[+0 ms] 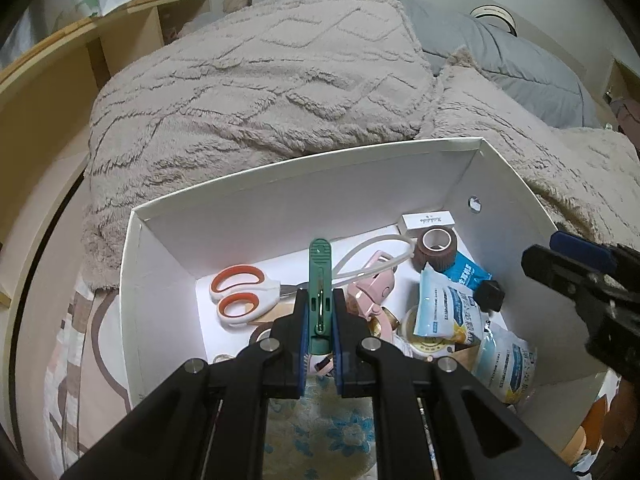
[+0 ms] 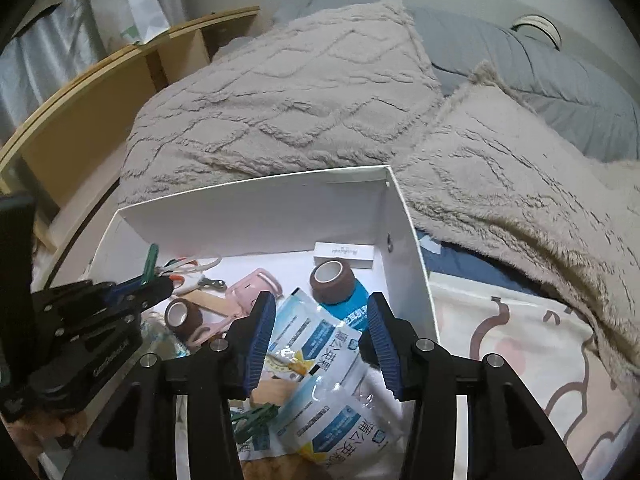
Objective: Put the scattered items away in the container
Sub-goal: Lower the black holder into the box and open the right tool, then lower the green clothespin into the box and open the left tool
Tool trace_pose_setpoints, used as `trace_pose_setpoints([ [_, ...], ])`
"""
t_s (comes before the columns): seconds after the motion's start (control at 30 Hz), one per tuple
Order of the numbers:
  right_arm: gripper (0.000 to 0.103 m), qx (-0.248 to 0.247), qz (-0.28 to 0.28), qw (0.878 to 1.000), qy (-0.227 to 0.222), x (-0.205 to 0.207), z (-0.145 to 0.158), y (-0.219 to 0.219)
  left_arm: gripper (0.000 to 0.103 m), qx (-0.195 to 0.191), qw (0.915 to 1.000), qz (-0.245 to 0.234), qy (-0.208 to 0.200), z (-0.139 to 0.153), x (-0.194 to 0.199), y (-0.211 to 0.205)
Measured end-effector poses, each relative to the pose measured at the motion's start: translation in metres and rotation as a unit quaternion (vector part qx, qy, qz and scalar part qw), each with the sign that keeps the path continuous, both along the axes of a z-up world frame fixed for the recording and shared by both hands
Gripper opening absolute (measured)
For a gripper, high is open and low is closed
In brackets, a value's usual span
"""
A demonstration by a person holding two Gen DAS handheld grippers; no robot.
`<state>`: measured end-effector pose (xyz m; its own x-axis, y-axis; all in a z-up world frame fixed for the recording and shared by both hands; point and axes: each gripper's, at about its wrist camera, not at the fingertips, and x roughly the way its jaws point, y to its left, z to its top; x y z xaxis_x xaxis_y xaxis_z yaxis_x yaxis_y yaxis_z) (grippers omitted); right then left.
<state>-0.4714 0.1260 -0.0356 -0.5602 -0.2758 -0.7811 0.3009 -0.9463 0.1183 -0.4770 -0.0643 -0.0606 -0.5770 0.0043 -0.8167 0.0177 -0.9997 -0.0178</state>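
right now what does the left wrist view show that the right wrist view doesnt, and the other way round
Only the left wrist view: the left gripper from behind, shut on a green clothespin, and a small black block by the packets.

Only the right wrist view: the right gripper with jaws apart and nothing between the pads, a second green clothespin low in the box, and a second brown tape roll.

Both: the white box, the orange-handled scissors, a brown tape roll, the blue-and-white packets and the beige blanket.
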Motion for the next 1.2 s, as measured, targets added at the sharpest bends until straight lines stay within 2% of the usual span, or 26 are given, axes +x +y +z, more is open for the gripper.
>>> trace_pose_setpoints([
  [0.27,0.048,0.001,0.03,1.0,0.0,0.013,-0.001,-0.013,0.012,0.009,0.9999,0.008,-0.009,-0.002,-0.002,-0.002],
  [0.33,0.048,0.002,0.032,0.999,-0.001,0.015,-0.001,-0.015,0.034,0.009,0.9998,0.019,-0.006,-0.001,-0.001,-0.006],
  [0.37,0.048,0.003,0.033,0.999,-0.002,0.016,-0.002,-0.015,0.048,0.01,0.9996,0.025,-0.001,0.0,0.0,-0.009],
  [0.4,0.048,0.004,0.033,0.999,-0.003,0.016,-0.002,-0.016,0.05,0.01,0.9995,0.03,0.006,0.002,0.002,-0.011],
  [0.93,0.048,0.008,-0.001,1.0,0.006,0.03,0.017,-0.006,0.05,-0.021,0.9994,0.003,0.026,0.026,0.029,0.0],
  [1.03,0.048,0.009,-0.005,1.0,0.009,0.035,0.022,-0.005,0.052,-0.016,0.9995,0.001,0.026,0.031,0.036,0.0],
  [1.1,0.048,0.009,-0.008,1.0,0.01,0.038,0.024,-0.003,0.069,-0.018,0.9993,0.005,0.033,0.035,0.042,0.001],
  [1.2,0.048,0.009,-0.013,1.0,0.012,0.043,0.03,-0.001,0.081,-0.031,0.9985,0.009,0.045,0.042,0.052,0.003],
])
